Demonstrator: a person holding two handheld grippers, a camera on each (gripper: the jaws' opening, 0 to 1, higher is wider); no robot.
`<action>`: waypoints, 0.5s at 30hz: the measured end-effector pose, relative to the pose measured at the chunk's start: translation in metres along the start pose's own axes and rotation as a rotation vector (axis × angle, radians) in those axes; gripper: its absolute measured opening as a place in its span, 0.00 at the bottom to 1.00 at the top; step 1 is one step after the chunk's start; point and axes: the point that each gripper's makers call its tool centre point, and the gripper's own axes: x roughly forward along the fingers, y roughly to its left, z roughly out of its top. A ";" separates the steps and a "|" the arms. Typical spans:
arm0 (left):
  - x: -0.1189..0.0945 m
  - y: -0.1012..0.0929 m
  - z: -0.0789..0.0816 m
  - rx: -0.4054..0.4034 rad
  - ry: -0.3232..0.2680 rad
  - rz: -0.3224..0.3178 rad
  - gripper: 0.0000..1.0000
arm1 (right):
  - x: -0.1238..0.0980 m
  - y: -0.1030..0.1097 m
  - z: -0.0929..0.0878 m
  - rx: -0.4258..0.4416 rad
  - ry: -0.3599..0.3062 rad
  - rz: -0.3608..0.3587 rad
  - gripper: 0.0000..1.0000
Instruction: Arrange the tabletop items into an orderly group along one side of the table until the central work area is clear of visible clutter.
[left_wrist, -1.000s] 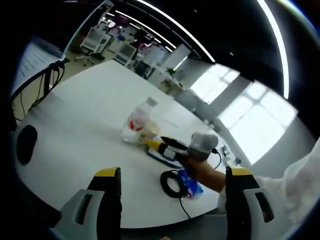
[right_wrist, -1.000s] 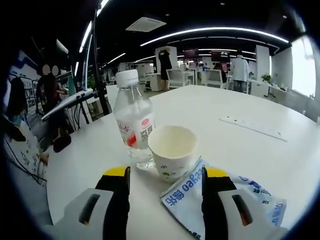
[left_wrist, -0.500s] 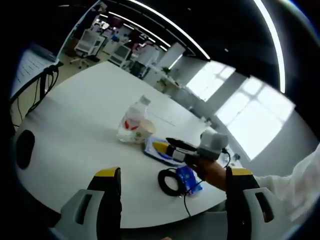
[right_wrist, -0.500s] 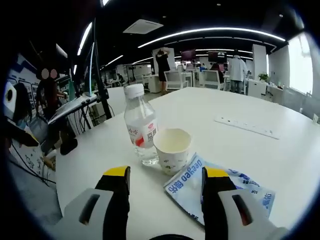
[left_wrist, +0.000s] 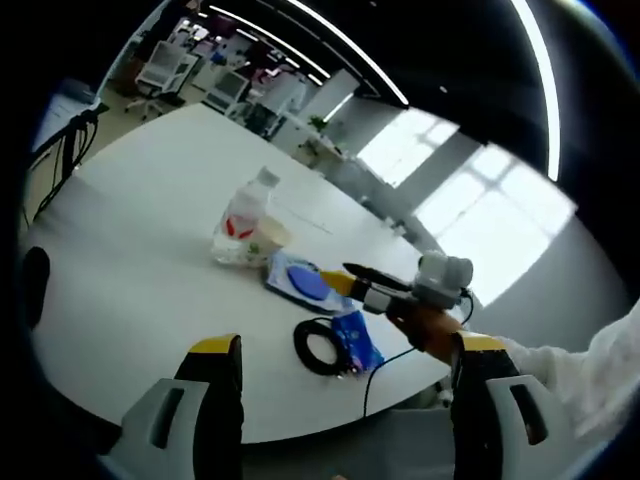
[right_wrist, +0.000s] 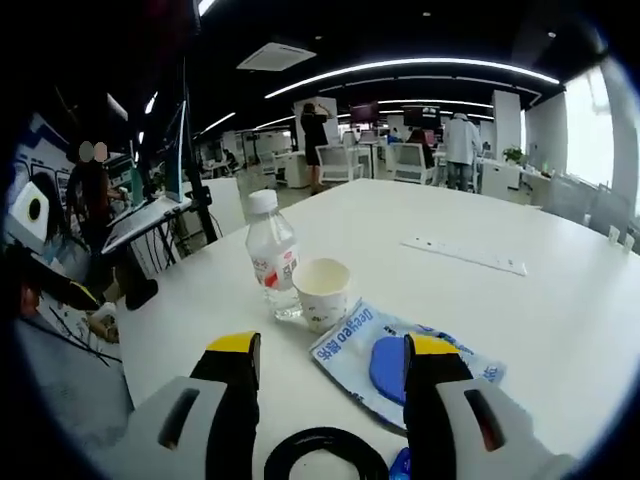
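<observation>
A clear water bottle (left_wrist: 240, 222) with a red label stands on the white table (left_wrist: 130, 200), touching a paper cup (left_wrist: 268, 238). Beside them lies a blue-and-white pouch (left_wrist: 298, 282), then a black cable coil (left_wrist: 320, 347) and a small blue packet (left_wrist: 356, 340). My right gripper (left_wrist: 372, 288), held by a hand (left_wrist: 428, 326), hovers over the pouch. My left gripper (left_wrist: 347, 345) hangs open above the table's near edge. In the right gripper view, my right gripper (right_wrist: 333, 345) is open, with the bottle (right_wrist: 272, 255), cup (right_wrist: 320, 292), pouch (right_wrist: 400, 355) and coil (right_wrist: 325, 455) ahead.
A long white strip (right_wrist: 465, 257) lies farther across the table (right_wrist: 520, 310). A dark oval object (left_wrist: 35, 285) sits at the table's left edge. Several people, desks and chairs (right_wrist: 420, 155) fill the office behind. Stands with cables (right_wrist: 190, 150) rise at the left.
Both views have pulled back from the table. My right gripper has drawn away from the bottle and cup, and the cable coil has come into its view.
</observation>
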 end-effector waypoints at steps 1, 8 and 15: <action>0.000 -0.001 0.000 -0.002 0.001 -0.004 0.83 | -0.003 -0.002 -0.001 0.008 -0.001 -0.007 0.55; 0.001 -0.005 -0.004 -0.041 0.015 -0.033 0.82 | -0.035 -0.015 0.002 0.043 -0.009 -0.073 0.55; 0.004 -0.021 -0.010 -0.017 0.045 -0.098 0.82 | -0.050 -0.026 0.001 0.073 -0.024 -0.115 0.55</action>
